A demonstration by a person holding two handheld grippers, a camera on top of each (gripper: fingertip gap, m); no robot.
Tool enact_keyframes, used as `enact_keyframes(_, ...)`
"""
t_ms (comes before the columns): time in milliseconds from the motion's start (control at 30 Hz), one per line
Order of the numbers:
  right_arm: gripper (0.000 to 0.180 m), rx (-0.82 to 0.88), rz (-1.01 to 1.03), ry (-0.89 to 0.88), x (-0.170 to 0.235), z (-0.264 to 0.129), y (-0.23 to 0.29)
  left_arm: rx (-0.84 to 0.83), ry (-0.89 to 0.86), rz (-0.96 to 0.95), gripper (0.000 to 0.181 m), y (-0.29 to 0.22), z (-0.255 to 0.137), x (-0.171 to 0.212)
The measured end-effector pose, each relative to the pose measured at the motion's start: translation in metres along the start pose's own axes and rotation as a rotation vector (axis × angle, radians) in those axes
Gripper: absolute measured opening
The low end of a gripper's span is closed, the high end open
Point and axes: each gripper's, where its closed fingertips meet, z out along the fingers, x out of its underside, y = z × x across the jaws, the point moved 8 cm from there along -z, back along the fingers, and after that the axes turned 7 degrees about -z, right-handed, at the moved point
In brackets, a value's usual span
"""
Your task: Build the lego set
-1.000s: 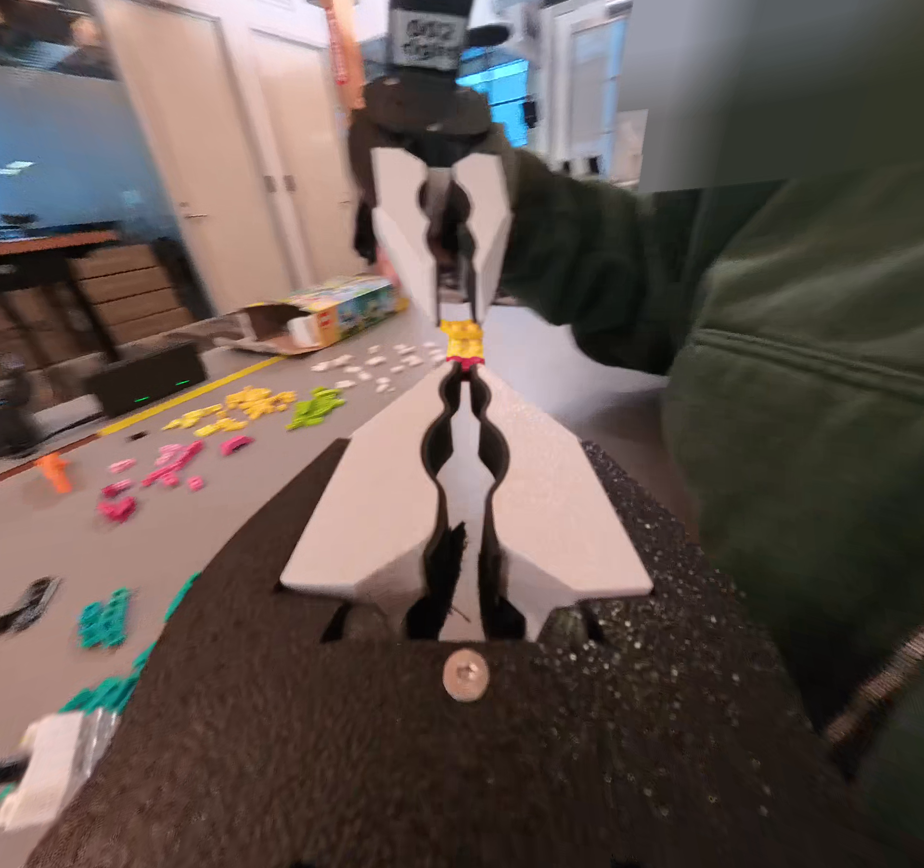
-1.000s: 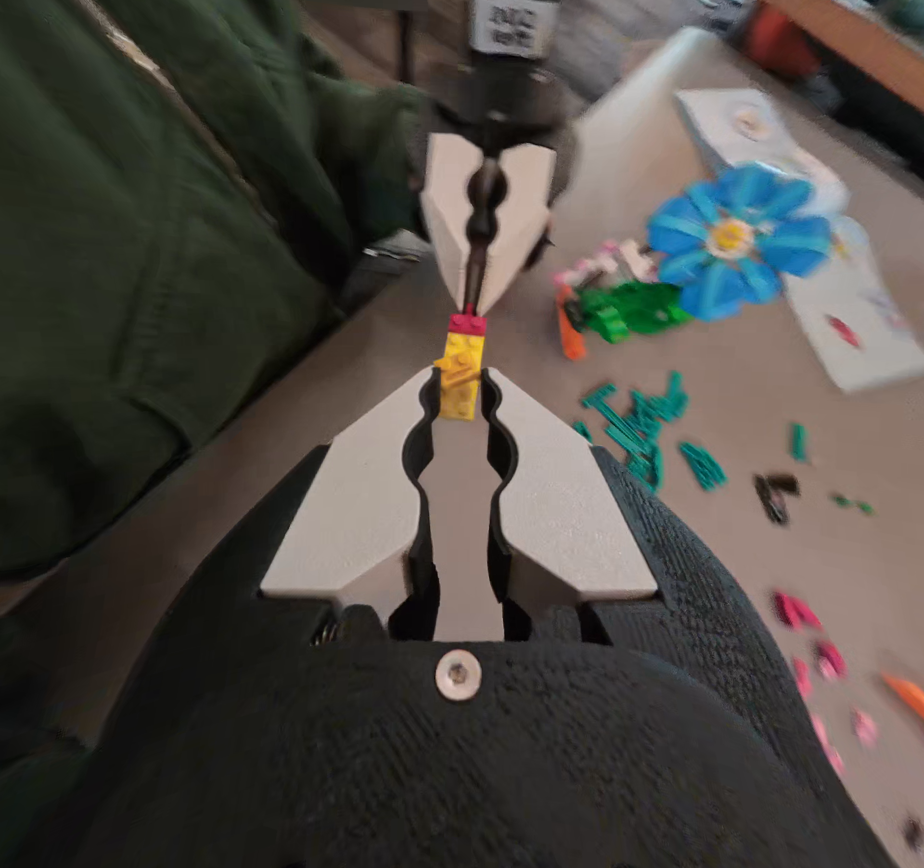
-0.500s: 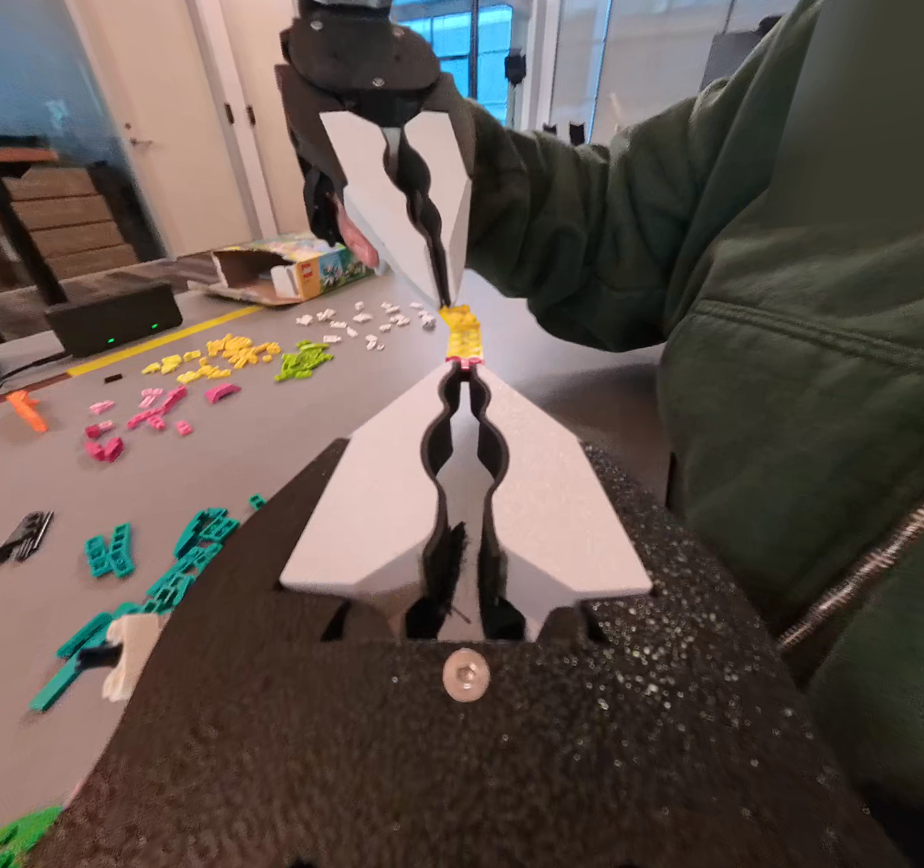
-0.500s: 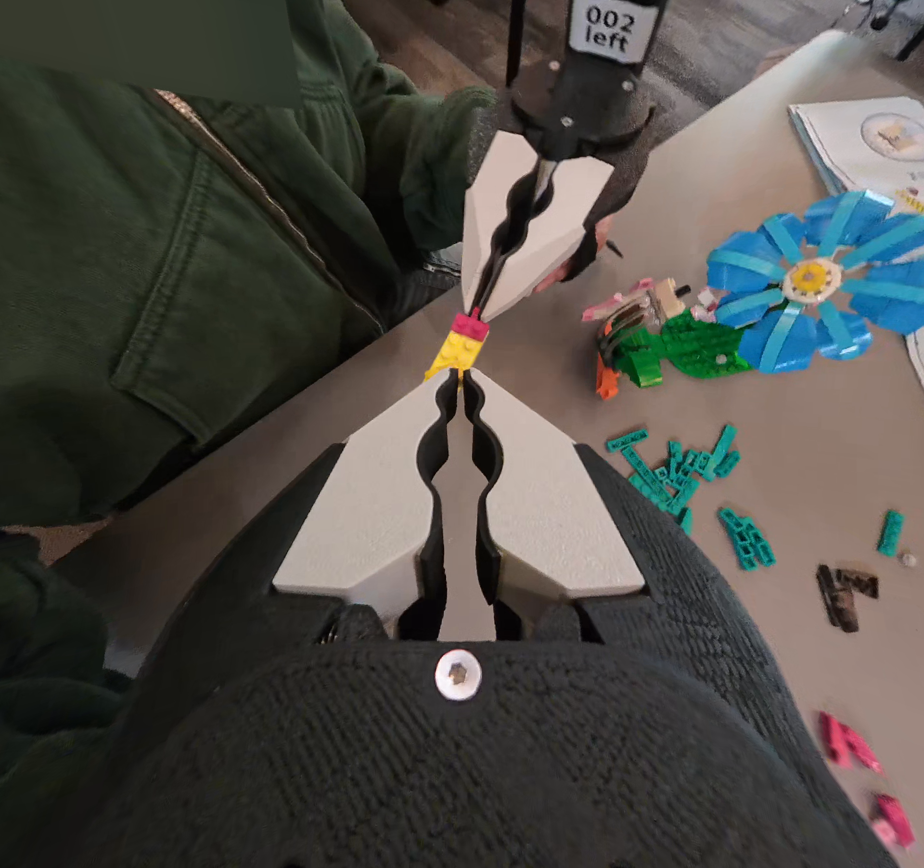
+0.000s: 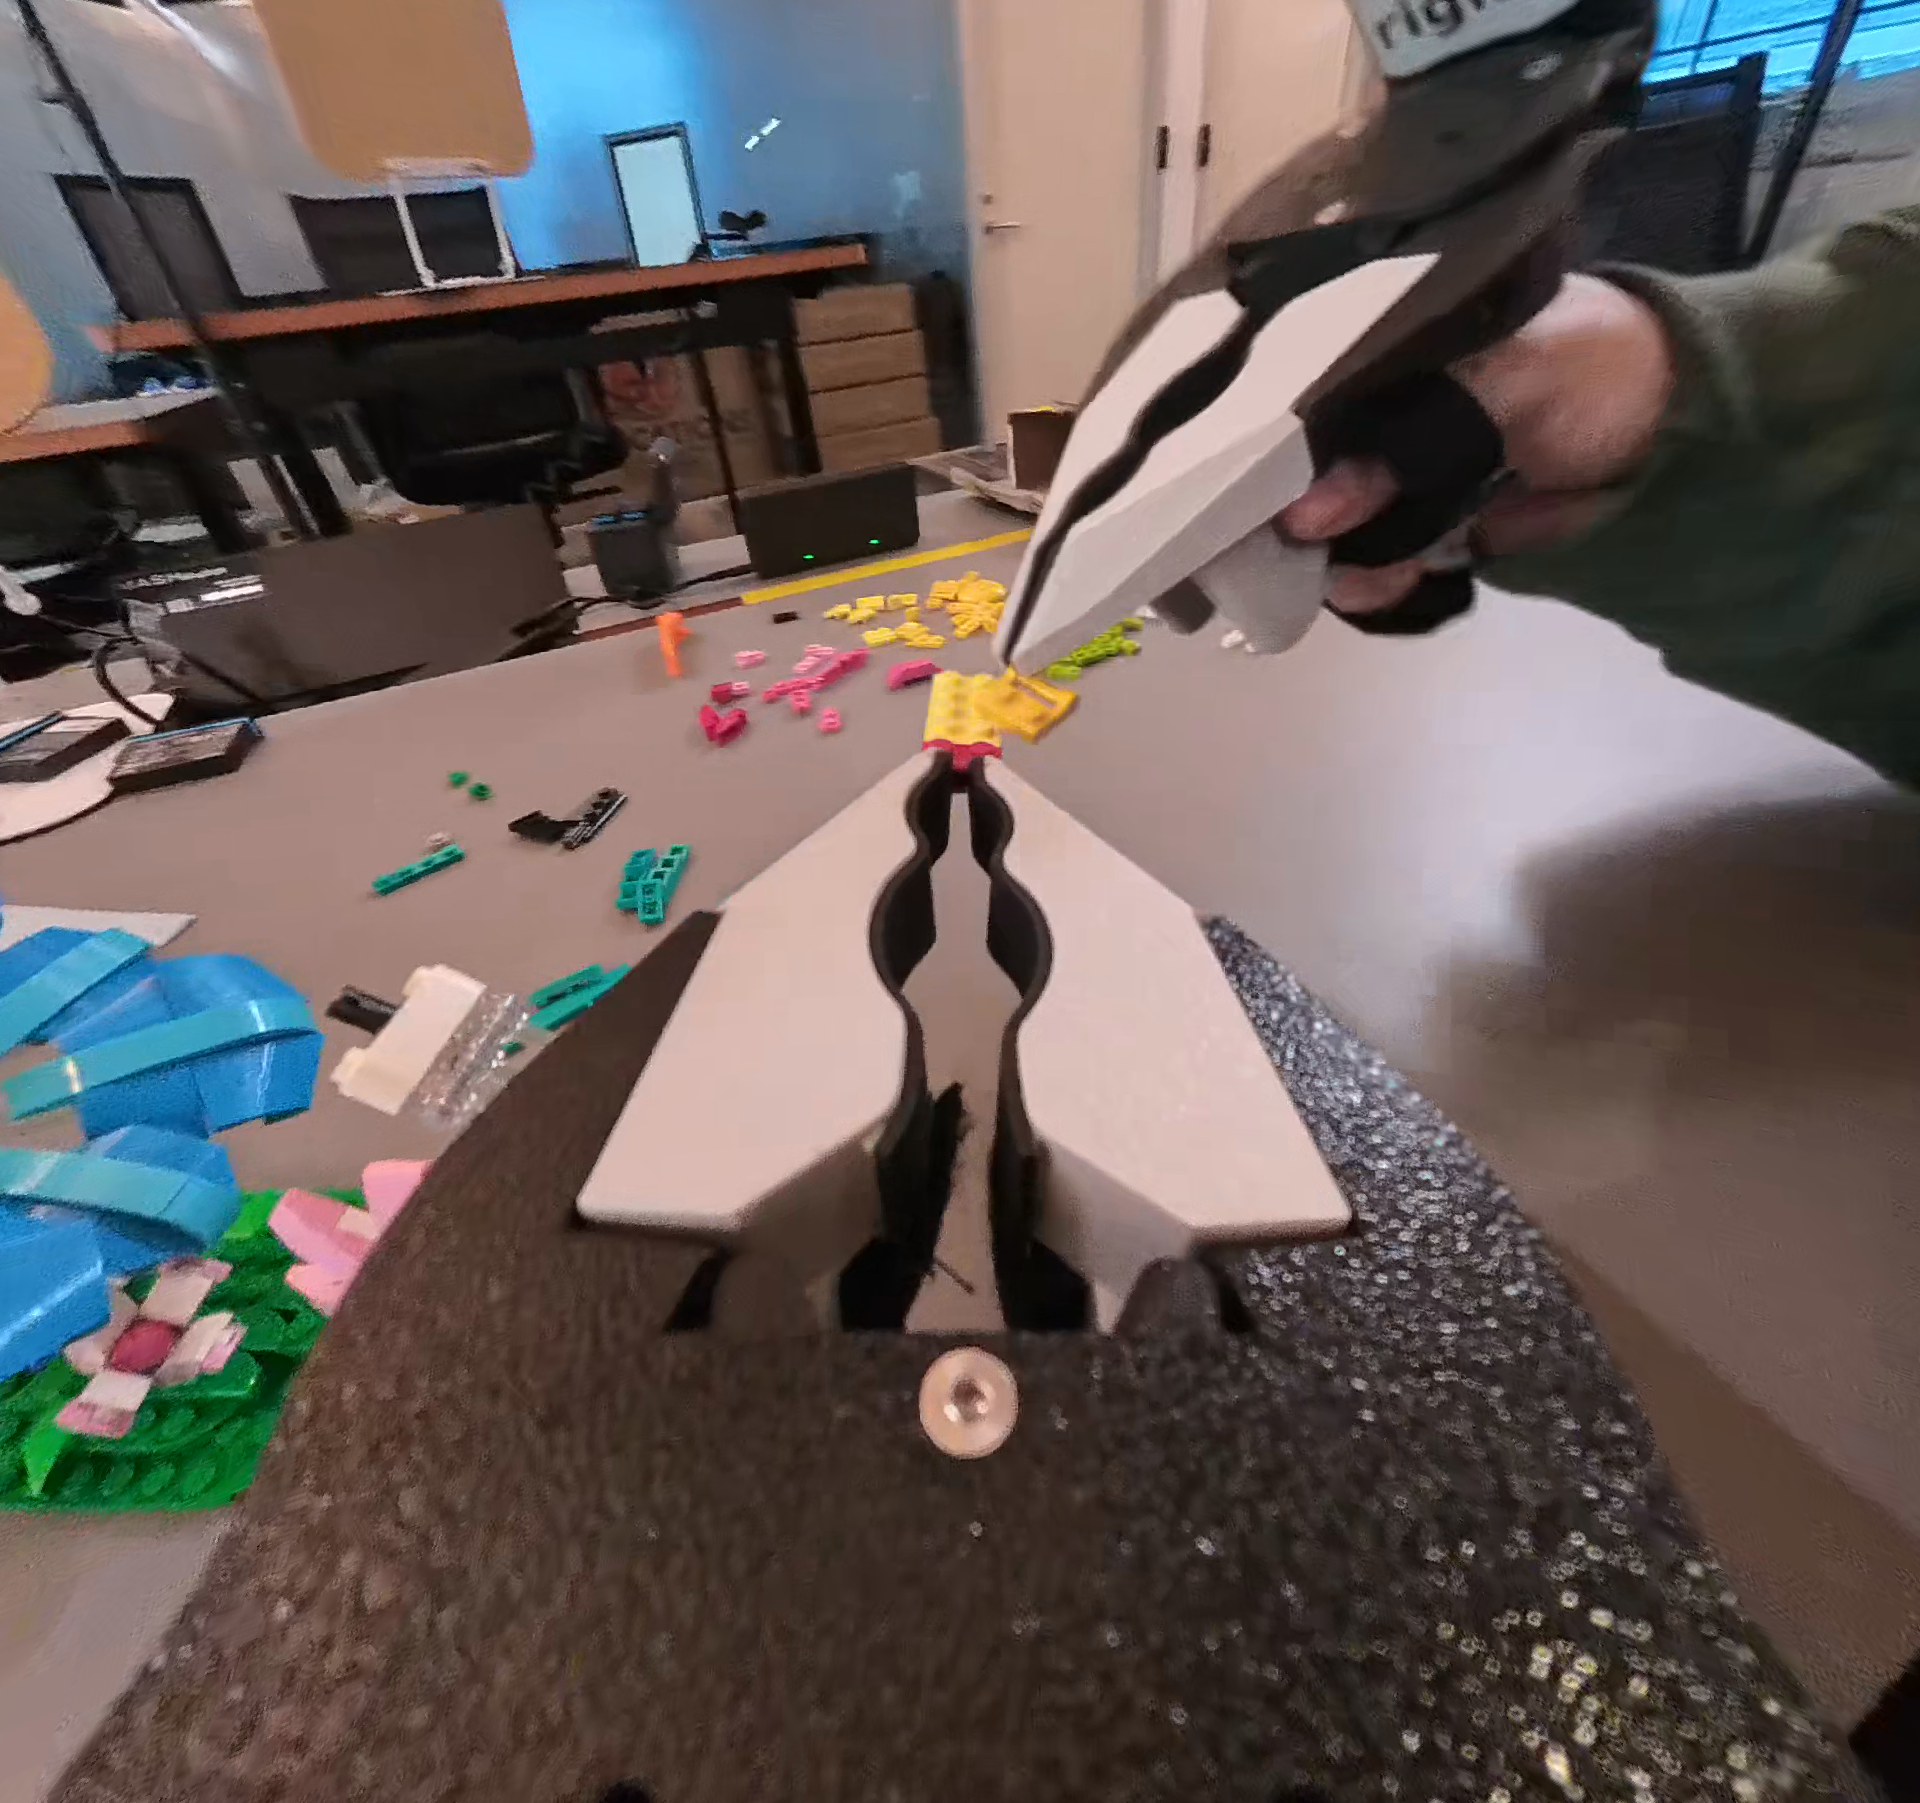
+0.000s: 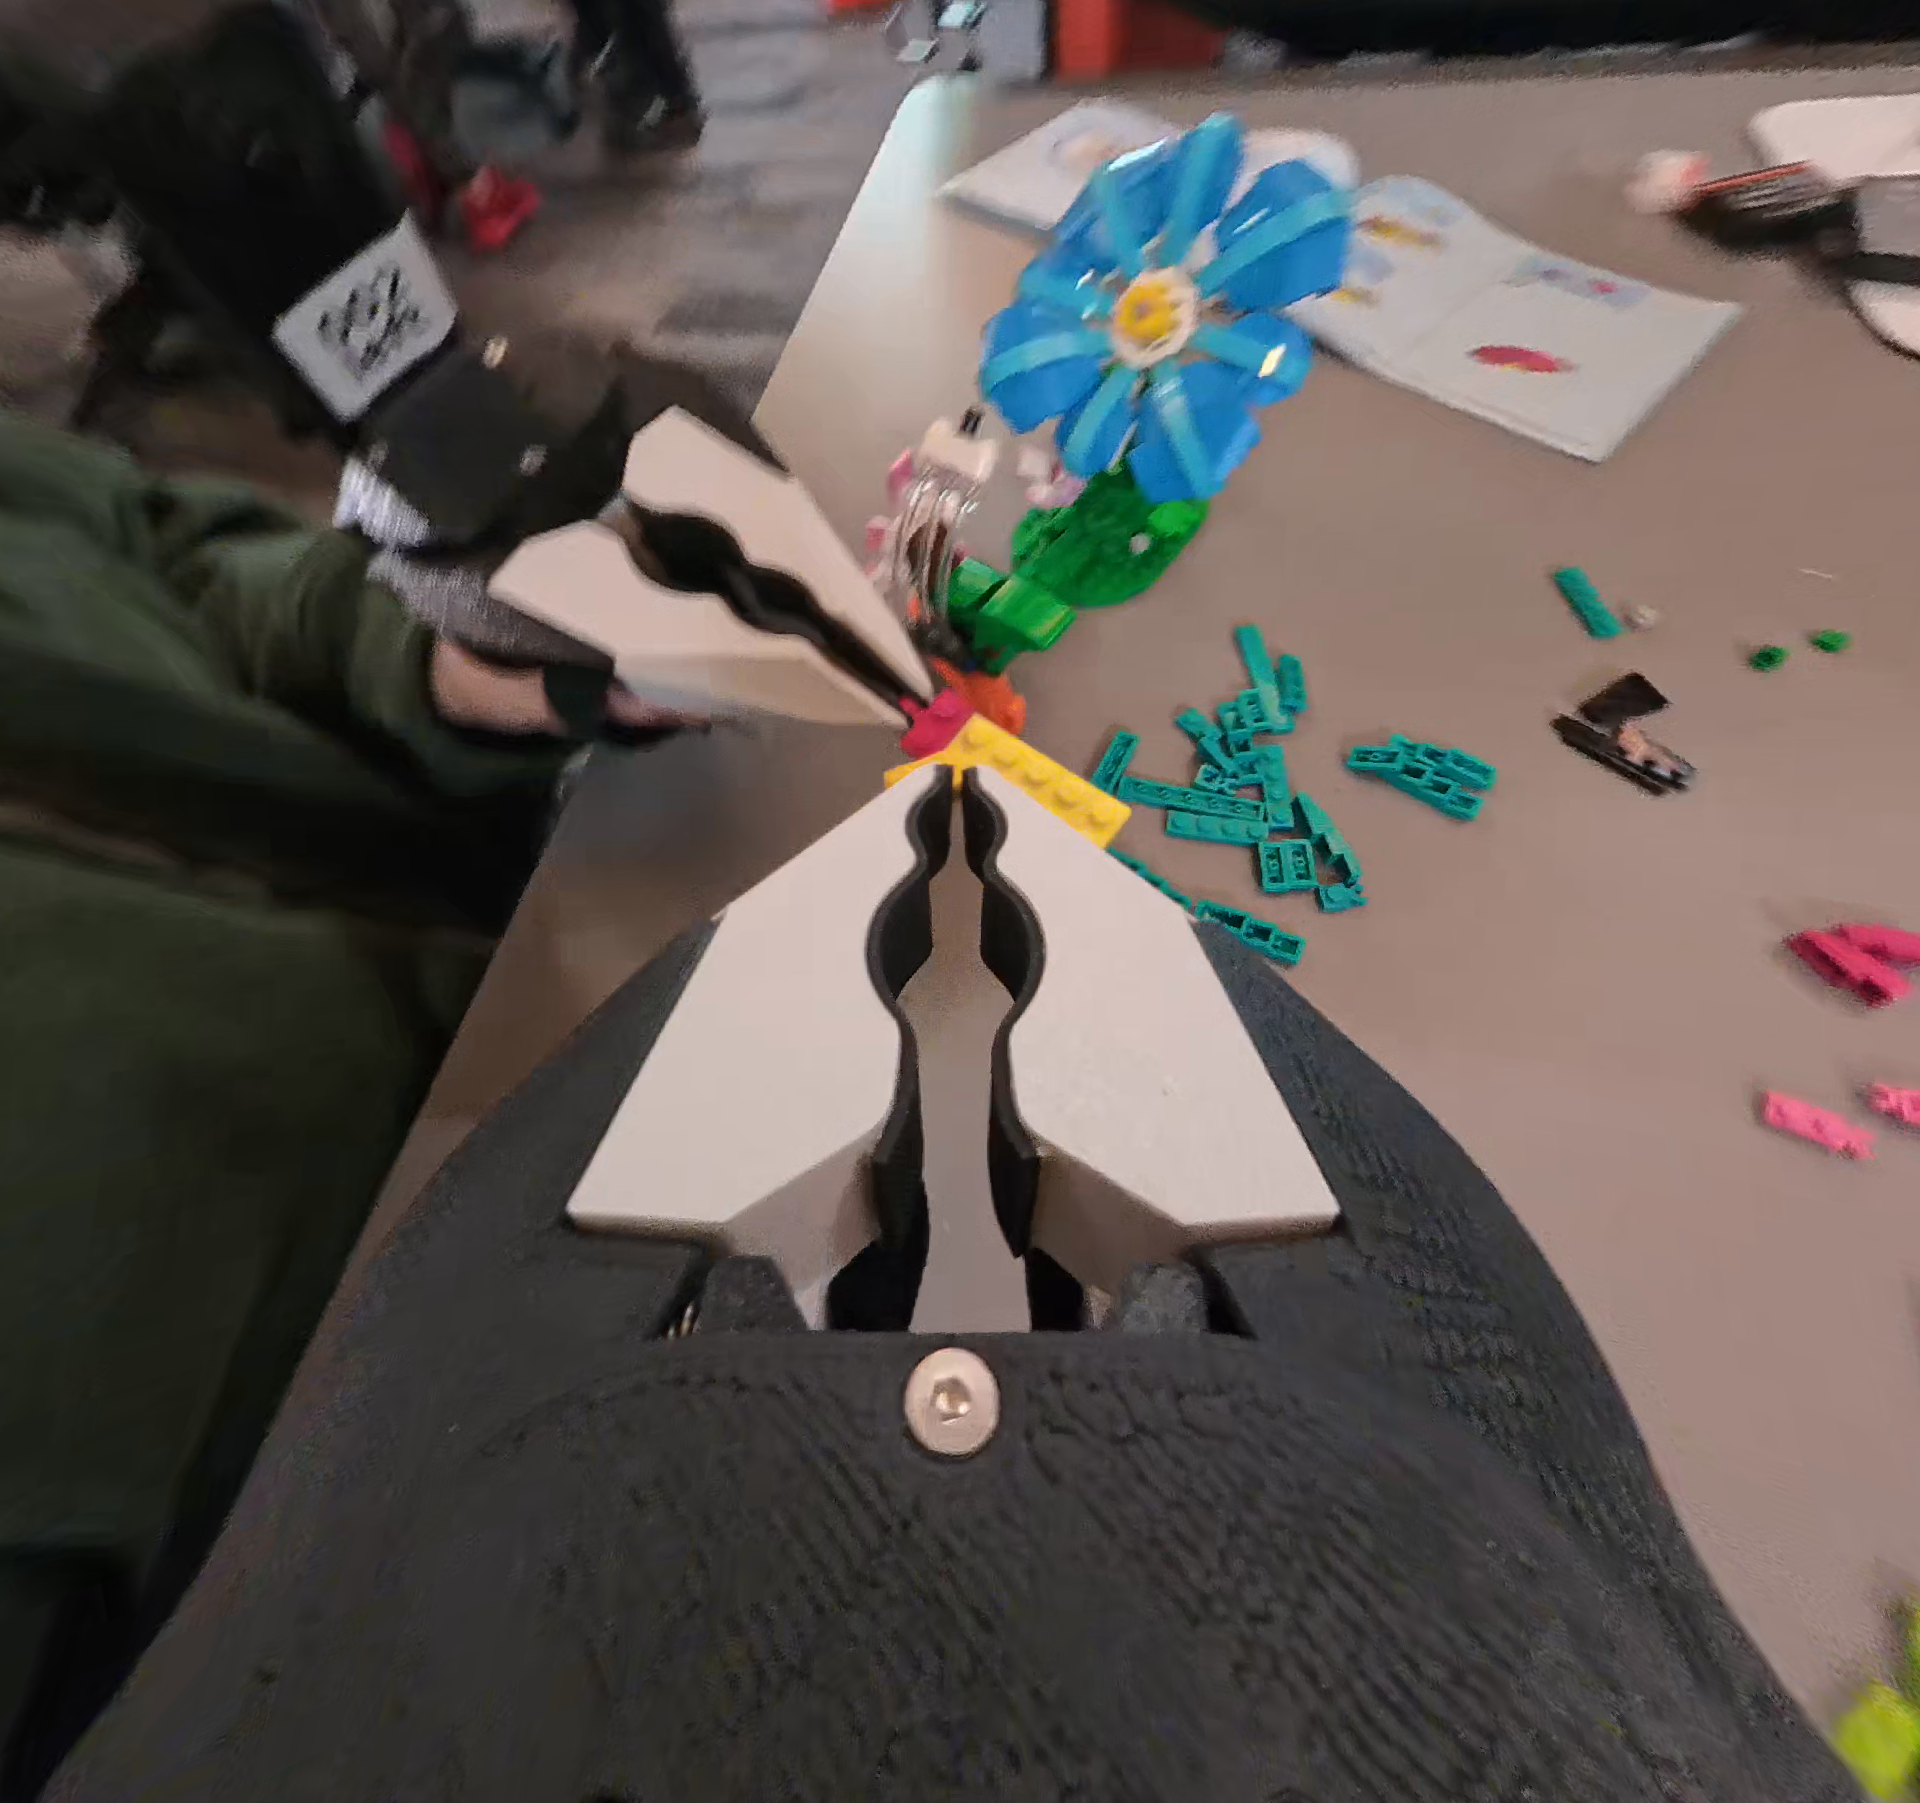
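A small lego assembly of yellow plates (image 5: pixel 971 709) with a magenta piece (image 5: pixel 961 751) at one end is held above the grey table (image 5: pixel 1299 818) between both grippers. My left gripper (image 5: pixel 961 766) is shut on the magenta end. It shows in the right wrist view (image 6: pixel 914 704) coming in from the left. My right gripper (image 6: pixel 956 785) is shut on a yellow plate (image 6: pixel 1049 782) of the same assembly. In the left wrist view it (image 5: pixel 1013 660) comes down from the upper right, its tip on a yellow plate (image 5: pixel 1039 709).
A built blue flower (image 6: pixel 1153 319) on a green base (image 6: pixel 1101 548) stands near the table's edge, with an open booklet (image 6: pixel 1507 330) behind it. Loose piles lie around: teal (image 6: pixel 1247 787), pink (image 5: pixel 800 688), yellow (image 5: pixel 935 605), lime (image 5: pixel 1101 647), black (image 6: pixel 1621 730). Only a small space, under 4 cm, lies between the two pairs of fingers. Both grippers' tips are roughly 20 cm from the built blue flower (image 6: pixel 1153 319).
The grippers met tip to tip in a straight line; now they meet at an angle, the right one coming in from the side. Both views have swung toward the table. The grips are unchanged.
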Motion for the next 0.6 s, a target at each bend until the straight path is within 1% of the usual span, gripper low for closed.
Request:
enact_keyframes(167,0.000,0.214,0.172,-0.178,0.000,-0.001,-0.001,-0.057,-0.064,-0.013,0.000,0.002,0.002,-0.001)
enact_keyframes(267,0.000,0.291,0.236,-0.238,0.000,0.000,-0.002,-0.080,-0.095,-0.002,0.000,0.002,0.001,-0.003)
enact_keyframes(433,0.000,0.306,0.247,-0.226,-0.002,0.010,0.006,-0.090,-0.104,0.002,0.000,0.002,0.002,-0.002)
enact_keyframes(600,0.000,0.351,0.216,-0.184,-0.002,0.013,0.009,-0.090,-0.110,-0.009,0.000,0.004,0.000,-0.003)
